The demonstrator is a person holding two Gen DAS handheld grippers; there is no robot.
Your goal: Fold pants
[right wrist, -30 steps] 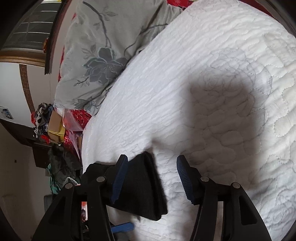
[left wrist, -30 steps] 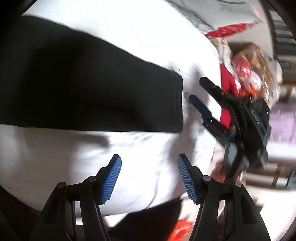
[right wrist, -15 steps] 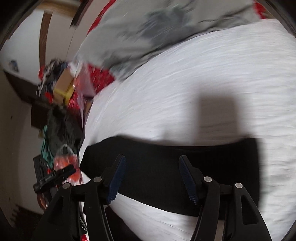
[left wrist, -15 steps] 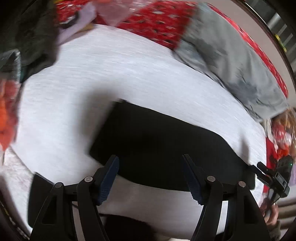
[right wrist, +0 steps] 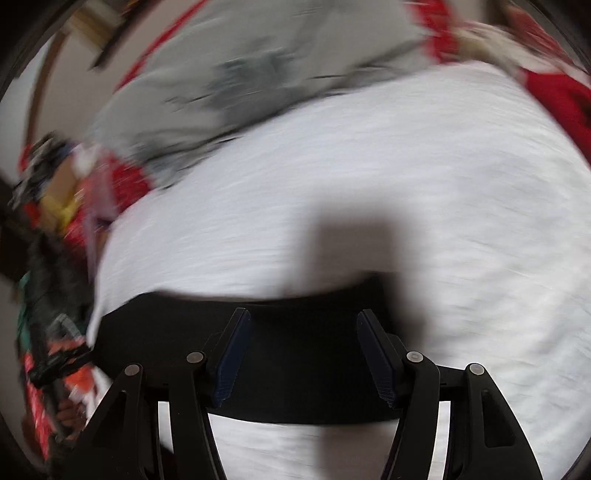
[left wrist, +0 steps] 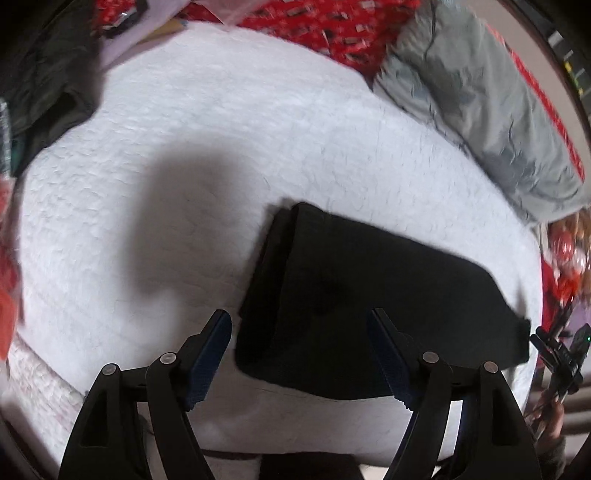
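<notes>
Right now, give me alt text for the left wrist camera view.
Folded black pants lie flat on a white quilted bedspread, below the open, empty left gripper. A grey pillow sits upper right.

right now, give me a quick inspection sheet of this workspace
surface: white quilted bedspread, shadowed in patches
job's things: black pants lying flat in a folded rectangle, layered edge at the left end
clutter: grey floral pillow, red fabric, dark clothing along the bed's edges
grippers: left gripper jaws have just been opening, open above the pants, nothing gripped; right gripper open above the pants, nothing gripped
cables: nothing seen
surroundings: blurred clutter beside the bed
</notes>
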